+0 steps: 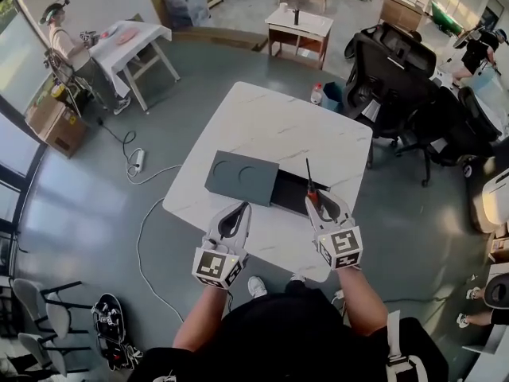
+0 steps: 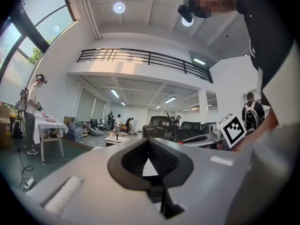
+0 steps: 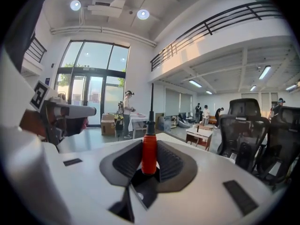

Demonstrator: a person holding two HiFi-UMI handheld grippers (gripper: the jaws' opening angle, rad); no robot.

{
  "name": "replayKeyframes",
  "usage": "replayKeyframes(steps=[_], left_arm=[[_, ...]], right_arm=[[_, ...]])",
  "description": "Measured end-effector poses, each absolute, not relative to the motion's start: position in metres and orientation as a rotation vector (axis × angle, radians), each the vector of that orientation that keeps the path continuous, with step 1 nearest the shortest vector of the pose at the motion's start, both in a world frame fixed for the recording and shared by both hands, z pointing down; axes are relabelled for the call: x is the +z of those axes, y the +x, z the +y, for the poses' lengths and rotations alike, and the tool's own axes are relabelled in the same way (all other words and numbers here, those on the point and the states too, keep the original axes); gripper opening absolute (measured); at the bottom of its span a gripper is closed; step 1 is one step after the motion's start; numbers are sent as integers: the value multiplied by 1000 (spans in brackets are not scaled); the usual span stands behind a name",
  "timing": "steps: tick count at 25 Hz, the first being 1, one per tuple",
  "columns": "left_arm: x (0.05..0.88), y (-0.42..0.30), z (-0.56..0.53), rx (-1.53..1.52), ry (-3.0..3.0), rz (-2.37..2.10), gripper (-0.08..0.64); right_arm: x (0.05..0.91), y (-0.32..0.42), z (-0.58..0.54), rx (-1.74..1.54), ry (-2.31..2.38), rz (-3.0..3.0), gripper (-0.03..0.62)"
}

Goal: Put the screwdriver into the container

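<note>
A screwdriver with a red handle and a thin black shaft stands between the jaws of my right gripper, which is shut on the handle; the shaft points away from me. In the right gripper view the red handle sits clamped between the ribbed pads of the right gripper. The dark grey container lies open on the white table, just beyond the right gripper, with its lid slid off to the left. My left gripper hovers near the lid's front edge, tips together, holding nothing.
Black office chairs crowd the table's far right corner. A bottle stands on the floor behind the table. A power strip and cable lie on the floor at left. A person works at a distant table.
</note>
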State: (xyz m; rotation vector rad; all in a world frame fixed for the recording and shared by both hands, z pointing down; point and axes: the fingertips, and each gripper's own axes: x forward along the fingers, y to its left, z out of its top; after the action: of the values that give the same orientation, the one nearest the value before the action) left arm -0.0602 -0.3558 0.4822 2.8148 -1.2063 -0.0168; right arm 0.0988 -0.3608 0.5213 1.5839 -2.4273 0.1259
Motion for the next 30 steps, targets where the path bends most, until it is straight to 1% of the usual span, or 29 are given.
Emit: replayKeyframes(steps=[15,21,30], left_arm=[[503,-58,-369,29,2742,-1239,11],[509,-63,-367,40,2721,-1274,11],[515,-76,-358,14,2641,-1317,11]], right_arm=[[649,121,-386,74,1192,-2070,100],[701,123,-387,52,961,-1922,100],[752,122,-392,48,704,-1734,100]])
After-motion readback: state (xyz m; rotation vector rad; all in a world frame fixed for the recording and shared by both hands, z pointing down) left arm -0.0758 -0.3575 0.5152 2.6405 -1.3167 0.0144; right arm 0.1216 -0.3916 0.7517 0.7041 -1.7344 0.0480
